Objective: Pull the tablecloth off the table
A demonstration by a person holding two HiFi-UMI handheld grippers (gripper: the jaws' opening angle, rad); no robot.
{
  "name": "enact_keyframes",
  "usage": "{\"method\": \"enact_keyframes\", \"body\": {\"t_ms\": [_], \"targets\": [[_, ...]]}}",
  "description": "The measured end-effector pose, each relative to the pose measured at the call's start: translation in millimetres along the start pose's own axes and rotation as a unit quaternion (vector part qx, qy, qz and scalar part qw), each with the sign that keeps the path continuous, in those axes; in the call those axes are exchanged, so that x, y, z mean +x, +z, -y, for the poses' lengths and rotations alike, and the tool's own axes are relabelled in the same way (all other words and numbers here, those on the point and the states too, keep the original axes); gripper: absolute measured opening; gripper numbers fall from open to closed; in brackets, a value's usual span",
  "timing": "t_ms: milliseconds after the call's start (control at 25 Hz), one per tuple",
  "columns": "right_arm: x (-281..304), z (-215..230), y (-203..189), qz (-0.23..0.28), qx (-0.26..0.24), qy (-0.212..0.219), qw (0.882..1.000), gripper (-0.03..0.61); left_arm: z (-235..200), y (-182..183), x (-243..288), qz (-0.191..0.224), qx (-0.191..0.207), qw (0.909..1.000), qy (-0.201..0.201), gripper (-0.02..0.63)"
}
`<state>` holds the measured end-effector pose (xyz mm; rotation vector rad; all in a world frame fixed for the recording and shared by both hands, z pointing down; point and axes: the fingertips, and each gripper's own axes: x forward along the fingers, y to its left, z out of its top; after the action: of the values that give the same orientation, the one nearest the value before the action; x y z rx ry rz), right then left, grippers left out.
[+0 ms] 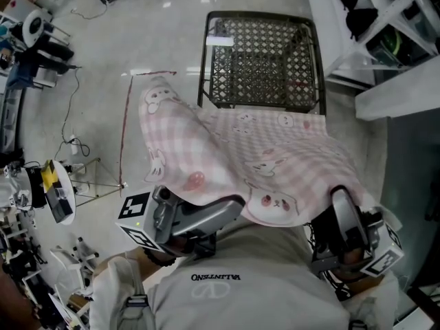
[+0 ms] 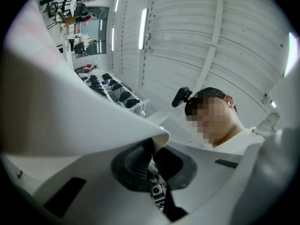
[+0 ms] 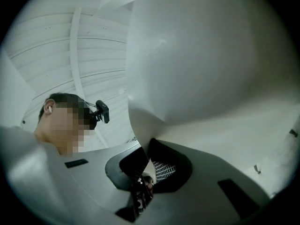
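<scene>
**Tablecloth Status: Held at Both Near Corners**

My left gripper [image 2: 151, 159] and right gripper [image 3: 146, 167] are each clamped on the pink checked tablecloth [image 1: 275, 163] (rabbit print). The cloth hangs on my side of the mesh table [image 1: 261, 60] and hides the table's near rim.

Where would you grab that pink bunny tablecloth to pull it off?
Probably by its near hem, one gripper toward each end, coming from the person's side. The tablecloth is thin and limp, so a pinched hem drags the rest; the left gripper and right gripper are shut on that hem.

One tablecloth [image 1: 275, 160], one table [image 1: 261, 67], two grippers [image 1: 230, 206] [image 1: 340, 201]
</scene>
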<state>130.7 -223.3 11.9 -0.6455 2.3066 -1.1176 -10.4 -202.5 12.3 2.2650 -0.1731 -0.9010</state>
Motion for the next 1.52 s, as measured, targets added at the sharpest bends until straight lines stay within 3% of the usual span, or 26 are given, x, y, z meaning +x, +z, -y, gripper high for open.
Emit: {"method": "enact_keyframes", "body": {"t_ms": [160, 360, 760, 1000, 1160, 1360, 1520], "targets": [[-12.7, 13.0, -5.0, -0.008, 0.023, -0.015, 1.0, 0.015, -6.3, -6.9, -4.5, 0.005, -0.016, 0.9996, 0.022, 0.005], [-0.5, 18.0, -1.3, -0.001, 0.016, -0.009, 1.0, 0.014, -20.4, -10.0, -5.2, 0.011, -0.025, 0.9993, 0.027, 0.005], [-14.0, 43.7, -22.9, 0.013, 0.051, -0.069, 0.996, 0.012, -40.8, -25.8, -23.7, 0.005, -0.067, 0.9963, 0.054, 0.003], [-22.9, 57.0, -26.5, -0.003, 0.056, -0.075, 0.996, 0.014, -44.9, -35.7, -23.6, 0.011, -0.062, 0.9958, 0.067, 0.003], [-39.9, 74.4, -26.4, -0.017, 0.076, -0.074, 0.994, 0.015, -52.1, -56.7, -18.5, 0.016, -0.048, 0.9953, 0.083, 0.003], [-53.1, 102.7, -26.4, -0.033, 0.067, -0.08, 0.994, 0.018, -74.1, -80.5, -19.4, 0.021, -0.035, 0.9928, 0.113, 0.003], [-52.5, 126.0, -27.1, -0.038, 0.068, -0.083, 0.994, 0.018, -100.4, -95.3, -28.5, 0.035, -0.055, 0.9888, 0.134, 0.003]]}}
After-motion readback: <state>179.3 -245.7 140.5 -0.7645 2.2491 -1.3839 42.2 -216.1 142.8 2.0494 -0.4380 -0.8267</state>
